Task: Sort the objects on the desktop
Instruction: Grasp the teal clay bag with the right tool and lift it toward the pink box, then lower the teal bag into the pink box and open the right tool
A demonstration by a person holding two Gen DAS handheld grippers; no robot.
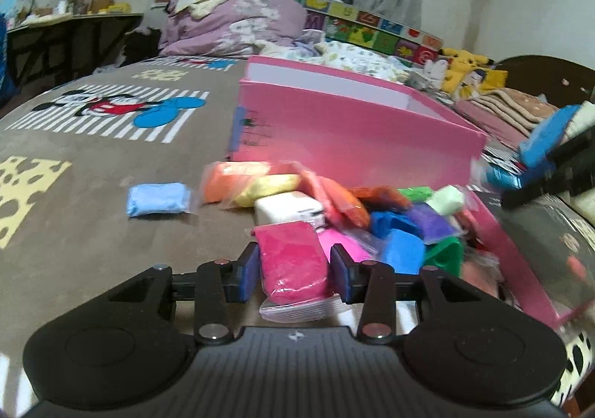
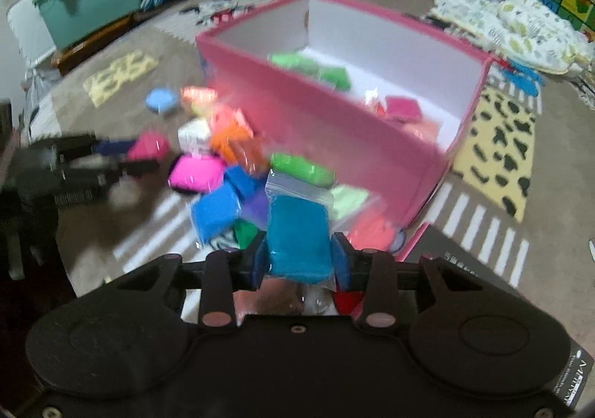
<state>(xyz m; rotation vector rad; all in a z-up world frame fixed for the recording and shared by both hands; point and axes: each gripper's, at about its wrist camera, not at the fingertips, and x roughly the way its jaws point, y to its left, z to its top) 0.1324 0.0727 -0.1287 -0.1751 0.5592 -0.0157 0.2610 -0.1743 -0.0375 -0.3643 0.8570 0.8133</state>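
Note:
My left gripper [image 1: 293, 271] is shut on a magenta clay packet [image 1: 292, 261] at the near edge of a heap of coloured clay packets [image 1: 372, 217] on the brown blanket. My right gripper [image 2: 299, 261] is shut on a teal-blue clay packet [image 2: 297, 239], lifted above the heap [image 2: 230, 180]. In the left wrist view the right gripper [image 1: 535, 172] shows at the right edge with that blue packet [image 1: 546, 139]. The left gripper [image 2: 111, 157] appears blurred at the left of the right wrist view. The pink box [image 1: 357, 142] stands behind the heap; its white inside [image 2: 372, 46] holds green, magenta and peach packets.
A light blue packet [image 1: 158, 199] lies alone left of the heap. The pink box lid [image 1: 520, 269] lies at the right. Bedding and plush toys [image 1: 468, 72] pile up behind the box. A green bin [image 2: 93, 5] stands beyond the blanket's far left.

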